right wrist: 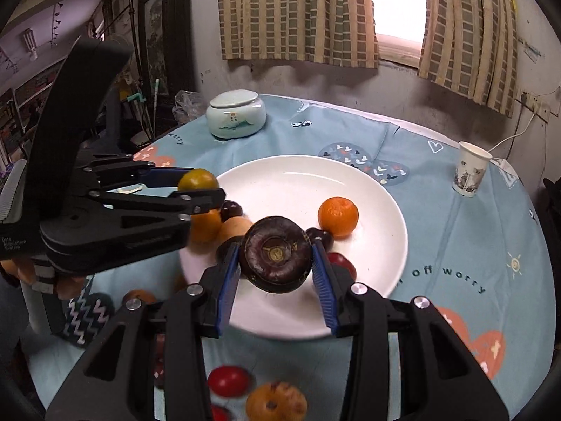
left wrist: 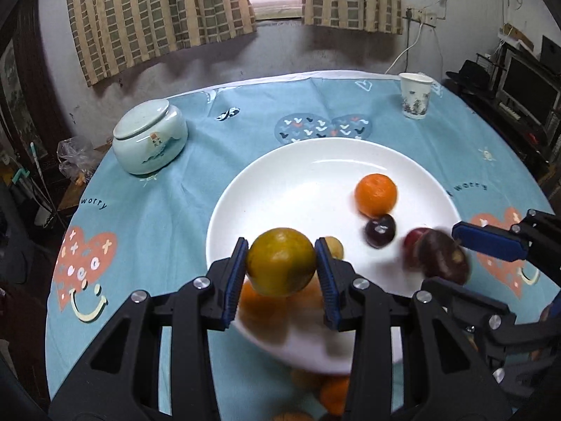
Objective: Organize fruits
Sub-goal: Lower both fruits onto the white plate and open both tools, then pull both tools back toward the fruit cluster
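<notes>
My left gripper (left wrist: 281, 263) is shut on a yellow-green citrus fruit (left wrist: 280, 261) and holds it over the near edge of the white plate (left wrist: 308, 168). It also shows in the right wrist view (right wrist: 198, 184) at the left. My right gripper (right wrist: 277, 263) is shut on a dark purple mangosteen (right wrist: 276, 253) above the plate (right wrist: 291, 175); the mangosteen looks blurred in the left wrist view (left wrist: 443, 258). On the plate lie an orange mandarin (left wrist: 376, 194), a dark plum (left wrist: 380, 231) and a red fruit (left wrist: 413, 240).
A pale green lidded jar (left wrist: 149, 137) stands at the table's far left, a paper cup (left wrist: 415, 95) at the far right. Loose fruits lie on the blue cloth in front of the plate: a red one (right wrist: 228, 380) and an orange-brown one (right wrist: 276, 401).
</notes>
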{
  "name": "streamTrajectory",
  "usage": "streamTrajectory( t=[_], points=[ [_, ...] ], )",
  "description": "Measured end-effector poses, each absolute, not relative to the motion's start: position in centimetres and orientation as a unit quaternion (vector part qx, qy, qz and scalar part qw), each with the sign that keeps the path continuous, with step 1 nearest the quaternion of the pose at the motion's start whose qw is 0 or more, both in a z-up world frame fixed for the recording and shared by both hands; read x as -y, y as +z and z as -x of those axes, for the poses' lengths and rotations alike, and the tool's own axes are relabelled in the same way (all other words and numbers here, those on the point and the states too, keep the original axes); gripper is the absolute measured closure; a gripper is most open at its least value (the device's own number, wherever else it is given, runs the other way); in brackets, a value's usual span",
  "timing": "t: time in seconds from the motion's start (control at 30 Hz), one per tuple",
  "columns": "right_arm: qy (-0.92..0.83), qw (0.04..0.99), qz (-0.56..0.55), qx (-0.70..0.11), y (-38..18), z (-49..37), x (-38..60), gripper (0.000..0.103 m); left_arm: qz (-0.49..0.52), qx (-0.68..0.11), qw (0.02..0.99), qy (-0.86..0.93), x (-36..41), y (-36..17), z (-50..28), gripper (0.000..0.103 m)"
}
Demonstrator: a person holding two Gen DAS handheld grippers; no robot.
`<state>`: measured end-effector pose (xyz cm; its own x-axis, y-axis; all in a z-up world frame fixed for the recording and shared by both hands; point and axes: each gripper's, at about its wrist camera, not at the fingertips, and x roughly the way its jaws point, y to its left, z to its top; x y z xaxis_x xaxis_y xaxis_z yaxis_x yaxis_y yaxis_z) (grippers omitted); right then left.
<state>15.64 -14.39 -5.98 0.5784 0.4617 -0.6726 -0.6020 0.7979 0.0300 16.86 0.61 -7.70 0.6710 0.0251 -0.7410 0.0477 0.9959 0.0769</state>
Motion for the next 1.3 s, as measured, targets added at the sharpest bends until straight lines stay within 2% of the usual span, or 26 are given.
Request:
streamTrajectory(
  t=[0.07, 0.1, 0.13, 0.3, 0.33, 0.43, 0.57, 0.67, 0.87, 1.13, 1.3],
  points=[
    [0.288, 0.886, 0.103, -0.348, -6.4, -16.6, 14.1, 0.049, -0.039, -0.414, 0.909, -0.003, -0.9, -8.3, -17.8, 0.063],
    [0.281, 0.89, 0.101, -0.345, -6.5, -16.9, 14.2, 0.037, -0.032, -0.417, 0.908, -0.004, -1.1, -8.5, -18.0, 0.063],
    [0.279, 0.893, 0.094, -0.341, -6.4, -17.2, 14.2, 0.036, -0.028, -0.417, 0.909, -0.007, -1.3, -8.5, -17.9, 0.062],
    [0.277, 0.9, 0.103, -0.32, -6.2, -15.7, 14.8, 0.036, -0.022, -0.394, 0.919, -0.016, -1.8, -7.6, -15.6, 0.061],
    [0.28, 0.9, 0.098, -0.321, -6.2, -15.1, 15.0, 0.036, -0.02, -0.388, 0.921, -0.019, -1.7, -7.3, -14.9, 0.059],
    [0.293, 0.899, 0.072, -0.318, -5.9, -13.4, 16.1, 0.036, -0.03, -0.352, 0.935, -0.023, -1.4, -6.0, -11.0, 0.038],
    [0.283, 0.908, 0.084, -0.298, -5.6, -9.3, 18.0, 0.036, -0.066, -0.322, 0.944, -0.04, -0.7, -5.3, -5.8, 0.033],
    [0.277, 0.906, 0.114, -0.298, -6.0, -6.0, 19.8, 0.036, -0.065, -0.333, 0.939, -0.056, -1.2, -5.7, -2.6, 0.033],
    [0.284, 0.877, 0.151, -0.356, -9.2, -1.8, 21.9, 0.036, -0.069, -0.371, 0.922, -0.09, -1.1, -8.3, 1.0, 0.033],
    [0.301, 0.86, 0.145, -0.386, -11.4, -1.6, 20.8, 0.036, -0.076, -0.393, 0.908, -0.126, 0.2, -10.5, 2.5, 0.03],
    [0.32, 0.845, 0.098, -0.418, -12.2, -3.4, 20.7, 0.036, -0.031, -0.402, 0.91, -0.095, -2.4, -10.3, 0.4, 0.03]
  ],
)
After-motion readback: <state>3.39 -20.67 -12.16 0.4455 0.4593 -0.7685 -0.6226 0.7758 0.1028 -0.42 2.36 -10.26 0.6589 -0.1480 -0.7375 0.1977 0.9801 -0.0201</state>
